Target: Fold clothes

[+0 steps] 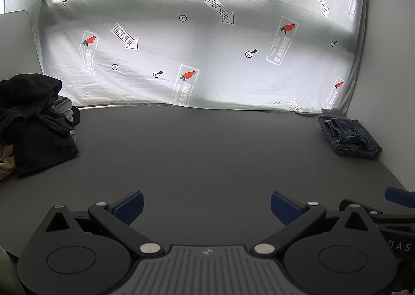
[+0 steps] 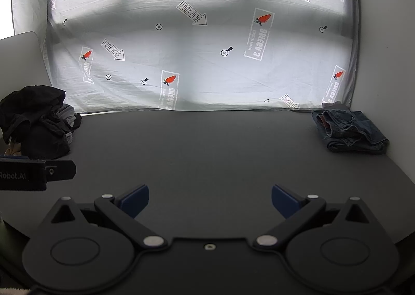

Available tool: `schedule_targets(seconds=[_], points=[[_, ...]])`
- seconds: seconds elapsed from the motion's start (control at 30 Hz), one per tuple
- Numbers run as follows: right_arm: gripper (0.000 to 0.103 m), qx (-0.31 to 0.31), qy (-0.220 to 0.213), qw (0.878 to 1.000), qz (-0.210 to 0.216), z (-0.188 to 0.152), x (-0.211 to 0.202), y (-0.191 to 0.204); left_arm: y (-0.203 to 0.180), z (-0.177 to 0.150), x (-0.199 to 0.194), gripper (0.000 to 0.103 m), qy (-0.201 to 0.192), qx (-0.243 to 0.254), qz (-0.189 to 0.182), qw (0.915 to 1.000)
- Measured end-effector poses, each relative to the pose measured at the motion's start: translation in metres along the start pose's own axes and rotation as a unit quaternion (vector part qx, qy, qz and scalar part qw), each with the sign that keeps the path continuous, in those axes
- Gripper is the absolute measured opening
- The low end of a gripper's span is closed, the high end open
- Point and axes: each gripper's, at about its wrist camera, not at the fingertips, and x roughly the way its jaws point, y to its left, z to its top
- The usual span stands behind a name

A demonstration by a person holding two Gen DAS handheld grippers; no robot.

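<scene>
Both grippers idle over the dark grey table [image 1: 207, 155], nothing between the fingers. Left gripper [image 1: 206, 206]: jaws spread wide, blue pads [image 1: 129, 206] well apart, angled down at bare tabletop. Right gripper [image 2: 210, 201]: same, jaws spread fully, blue pads [image 2: 285, 203] well apart, only table surface showing in the gap. The two tools sit side by side; the right one's blue fingertip pokes into the left wrist view at the right edge, and the left one's black body with "Robot.AI" lettering shows at the left edge of the right wrist view. Clothes: crumpled pile of mostly black garments [image 1: 33, 123] at the far left of the table, with some grey and tan fabric mixed in, unfolded. Folded denim piece [image 1: 348, 136] at the far right corner, by the white wall, near the backdrop's lower edge. Both are well apart from the grippers, with open table between them. Behind the table hangs a white printed sheet [image 1: 202, 43] with "LOOK HERE" arrows and strawberry graphics, backlit.
</scene>
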Motion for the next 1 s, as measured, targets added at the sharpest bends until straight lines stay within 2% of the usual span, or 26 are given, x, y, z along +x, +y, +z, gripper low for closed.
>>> schedule_targets(seconds=[0.3, 1.0], points=[[0.102, -0.002, 0.001, 1.0, -0.001, 0.009, 0.01, 0.003, 0.002, -0.002, 0.0, 0.103, -0.004, 0.001, -0.001, 1.0], [0.102, -0.001, 0.002, 1.0, 0.0, 0.004, 0.008, -0.003, 0.0, 0.005, 0.01, 0.103, 0.003, 0.001, 0.001, 1.0]])
